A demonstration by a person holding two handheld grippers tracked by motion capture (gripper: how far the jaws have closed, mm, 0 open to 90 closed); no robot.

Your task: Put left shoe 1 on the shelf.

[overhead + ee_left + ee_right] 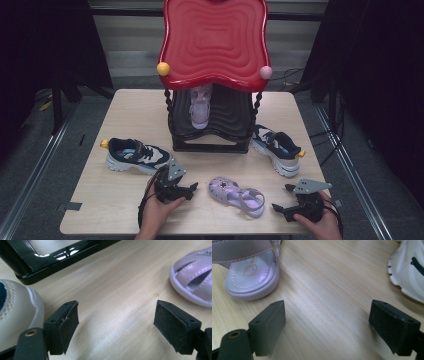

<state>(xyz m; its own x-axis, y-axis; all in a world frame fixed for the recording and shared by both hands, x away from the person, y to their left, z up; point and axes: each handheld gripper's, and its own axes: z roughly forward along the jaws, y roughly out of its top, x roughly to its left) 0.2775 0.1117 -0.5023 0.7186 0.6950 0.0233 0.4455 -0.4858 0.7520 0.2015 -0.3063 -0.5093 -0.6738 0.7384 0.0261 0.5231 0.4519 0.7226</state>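
Observation:
A lilac sandal (236,196) lies on the wooden table (125,115) near its front, between my two grippers. My left gripper (193,188) rests open just left of it; the sandal's toe (193,277) lies ahead to the right of the jaws. My right gripper (282,197) rests open at the sandal's right; the sandal's heel (252,275) lies ahead to the left. A second lilac sandal (200,106) stands on the black shelf of a red-topped rack (214,40). A navy and white sneaker (137,155) lies at the left, its mate (276,148) at the right.
The rack's black base (57,255) stands at the table's middle back. The left sneaker's white toe (17,312) lies close beside my left gripper's jaw. The right sneaker's white sole (409,272) lies ahead of my right gripper. Bare wood lies between each pair of jaws.

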